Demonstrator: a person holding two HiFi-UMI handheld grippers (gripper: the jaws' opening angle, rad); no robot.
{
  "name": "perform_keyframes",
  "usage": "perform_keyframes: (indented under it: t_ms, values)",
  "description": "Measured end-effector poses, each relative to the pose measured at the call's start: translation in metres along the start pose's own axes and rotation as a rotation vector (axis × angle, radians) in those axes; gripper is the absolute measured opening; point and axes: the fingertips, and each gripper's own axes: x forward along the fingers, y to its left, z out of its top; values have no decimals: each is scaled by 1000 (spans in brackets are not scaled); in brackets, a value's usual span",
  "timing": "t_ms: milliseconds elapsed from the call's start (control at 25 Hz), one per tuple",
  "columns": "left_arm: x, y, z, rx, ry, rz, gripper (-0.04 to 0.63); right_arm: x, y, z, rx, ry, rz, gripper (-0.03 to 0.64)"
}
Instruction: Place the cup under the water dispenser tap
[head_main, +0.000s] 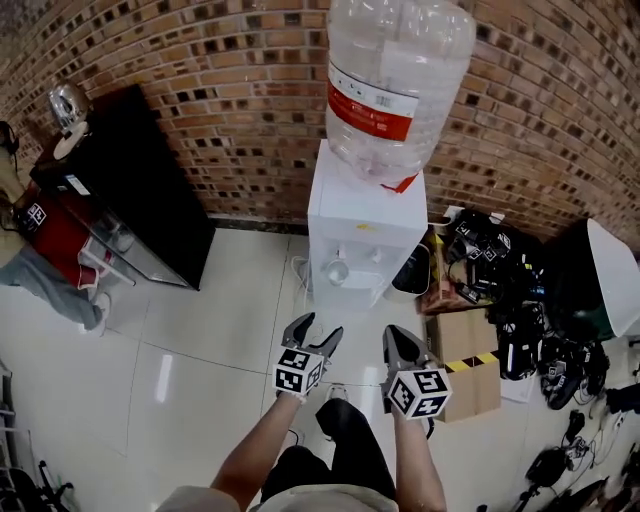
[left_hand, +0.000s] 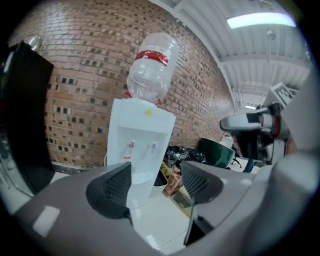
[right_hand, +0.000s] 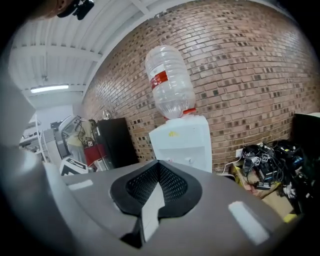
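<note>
A white water dispenser (head_main: 365, 225) stands against the brick wall with a big clear bottle (head_main: 395, 80) upside down on top. A clear cup (head_main: 335, 270) sits in its alcove, below the taps on the left side. The left gripper view shows the same cup (left_hand: 142, 178) faintly under the red tap (left_hand: 131, 146). My left gripper (head_main: 318, 328) hangs short of the dispenser, jaws open and empty (left_hand: 152, 185). Beside it my right gripper (head_main: 397, 337) is shut with its pads together on nothing (right_hand: 159, 175).
A black cabinet (head_main: 140, 200) stands left of the dispenser, with a red object (head_main: 55, 230) beside it. A dark bin (head_main: 412, 270), a cardboard box (head_main: 470, 365) and a heap of cables and gear (head_main: 500, 260) crowd the floor at the right.
</note>
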Motion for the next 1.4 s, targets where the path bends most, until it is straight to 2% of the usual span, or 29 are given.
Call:
perform_keyframes:
  t_ms: [80, 240, 320, 400, 560, 840, 1000, 1400]
  values:
    - [-36, -10, 22, -43, -5, 46, 291, -14, 13, 17, 18, 17, 4, 0]
    - [-99, -28, 51, -95, 11, 97, 270, -46, 40, 40, 48, 40, 13, 0]
    - [-129, -38, 62, -104, 8, 109, 199, -64, 52, 46, 61, 50, 14, 0]
    - [-157, -46, 74, -106, -12, 116, 160, -81, 63, 50, 65, 58, 13, 0]
    - [-208, -51, 86, -61, -32, 145, 11, -108, 86, 57, 79, 40, 7, 0]
    - [-265, -57, 90, -66, -51, 165, 11, -147, 113, 63, 39, 19, -13, 0]
    - [-280, -58, 95, -62, -60, 178, 11, -163, 130, 44, 45, 47, -8, 0]
    - [-322, -92, 97, -47, -76, 143, 11, -219, 163, 7, 43, 81, -18, 0]
